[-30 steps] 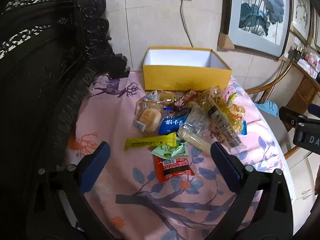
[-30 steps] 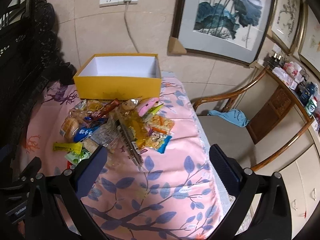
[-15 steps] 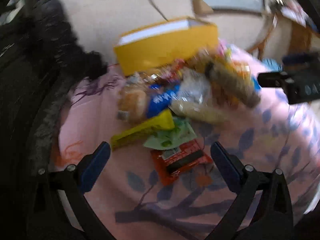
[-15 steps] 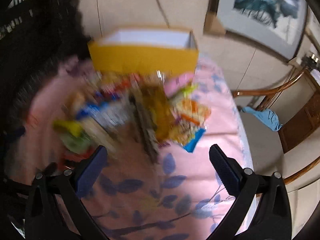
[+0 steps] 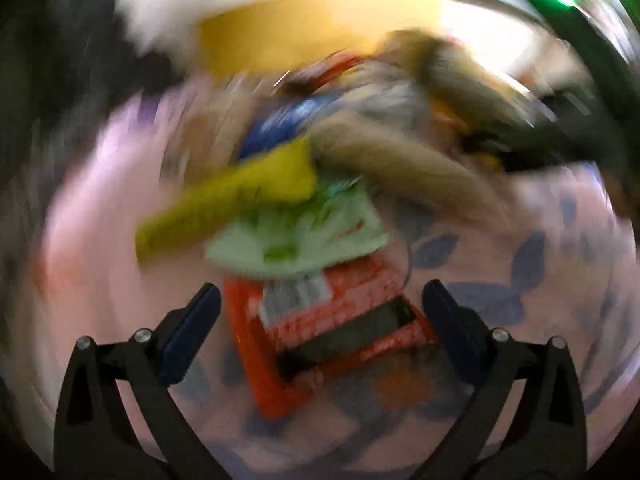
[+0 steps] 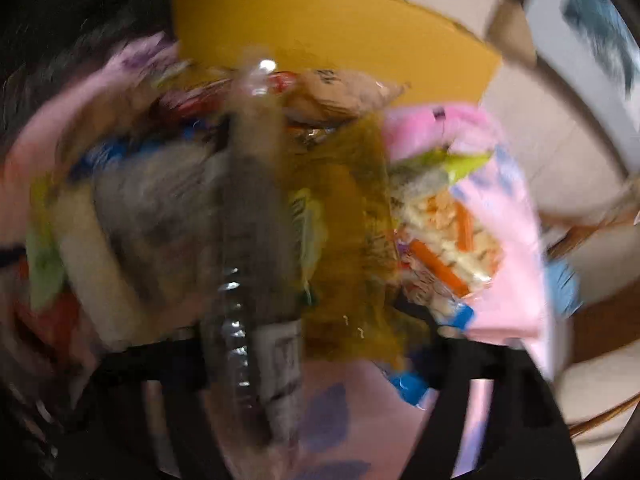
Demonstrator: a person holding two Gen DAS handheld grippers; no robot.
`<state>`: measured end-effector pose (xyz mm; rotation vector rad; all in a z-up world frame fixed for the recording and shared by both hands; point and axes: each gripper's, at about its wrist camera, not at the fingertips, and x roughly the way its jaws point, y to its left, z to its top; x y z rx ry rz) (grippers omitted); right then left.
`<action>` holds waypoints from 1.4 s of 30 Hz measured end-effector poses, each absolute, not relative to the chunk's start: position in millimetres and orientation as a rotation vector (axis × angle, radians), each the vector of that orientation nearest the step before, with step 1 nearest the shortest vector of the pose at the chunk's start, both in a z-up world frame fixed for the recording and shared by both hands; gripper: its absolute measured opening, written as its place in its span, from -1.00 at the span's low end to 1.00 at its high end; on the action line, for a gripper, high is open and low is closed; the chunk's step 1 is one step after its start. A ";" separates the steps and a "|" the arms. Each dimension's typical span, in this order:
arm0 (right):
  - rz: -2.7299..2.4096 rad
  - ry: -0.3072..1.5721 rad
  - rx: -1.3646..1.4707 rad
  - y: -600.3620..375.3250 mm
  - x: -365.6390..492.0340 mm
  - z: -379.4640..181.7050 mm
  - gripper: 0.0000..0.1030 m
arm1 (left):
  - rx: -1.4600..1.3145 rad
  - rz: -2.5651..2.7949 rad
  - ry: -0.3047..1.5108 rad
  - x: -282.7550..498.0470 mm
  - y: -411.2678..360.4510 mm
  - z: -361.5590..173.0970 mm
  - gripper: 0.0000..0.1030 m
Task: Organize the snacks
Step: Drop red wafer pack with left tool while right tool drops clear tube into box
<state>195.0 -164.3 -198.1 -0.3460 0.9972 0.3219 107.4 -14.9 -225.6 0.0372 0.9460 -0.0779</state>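
Both views are smeared by motion. My left gripper (image 5: 320,320) is open, low over the pink cloth, with a red snack packet (image 5: 320,332) lying between its fingers, untouched. Beyond the packet lie a pale green packet (image 5: 296,240) and a yellow-green bar (image 5: 232,200). My right gripper (image 6: 312,344) is over the pile and its jaws are closing. Between them lie a long clear packet with dark contents (image 6: 248,280) and an olive-yellow packet (image 6: 344,240); the blur hides whether the pads touch. The yellow box (image 6: 320,28) stands behind the pile.
An orange-and-white snack bag (image 6: 444,232) and a pink packet (image 6: 432,128) lie at the right of the pile. The flowered pink tablecloth (image 5: 520,264) ends at the right, with a wooden chair (image 6: 600,224) beyond. Dark carved furniture (image 5: 48,80) borders the left.
Both grippers have dropped close to the snacks, which now fill the views. The right gripper's fingers have come nearer together over the long clear packet. The left gripper's fingers stay wide.
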 end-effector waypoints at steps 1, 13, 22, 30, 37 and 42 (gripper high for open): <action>0.340 1.024 -0.311 -167.6 189.6 -194.8 -0.03 | 0.006 -0.038 0.934 104.6 -12.3 -221.8 0.64; 0.290 1.052 0.002 -208.1 109.6 -133.5 -0.38 | -0.194 -0.070 0.908 74.3 8.0 -169.0 -0.05; 0.310 0.925 0.197 -244.1 84.9 -66.2 -0.46 | -0.220 -0.092 0.754 66.9 11.1 -90.1 -0.05; 0.385 0.779 0.198 -255.3 128.7 -10.6 -0.46 | -0.176 -0.068 0.620 117.2 3.3 -31.5 -0.05; 0.526 0.713 0.200 -246.3 241.5 14.4 -0.46 | -0.092 -0.031 0.557 236.6 -19.1 4.3 -0.05; 0.543 0.757 0.178 -232.4 331.5 -9.6 -0.46 | 0.015 -0.010 0.589 325.0 -32.4 0.8 -0.05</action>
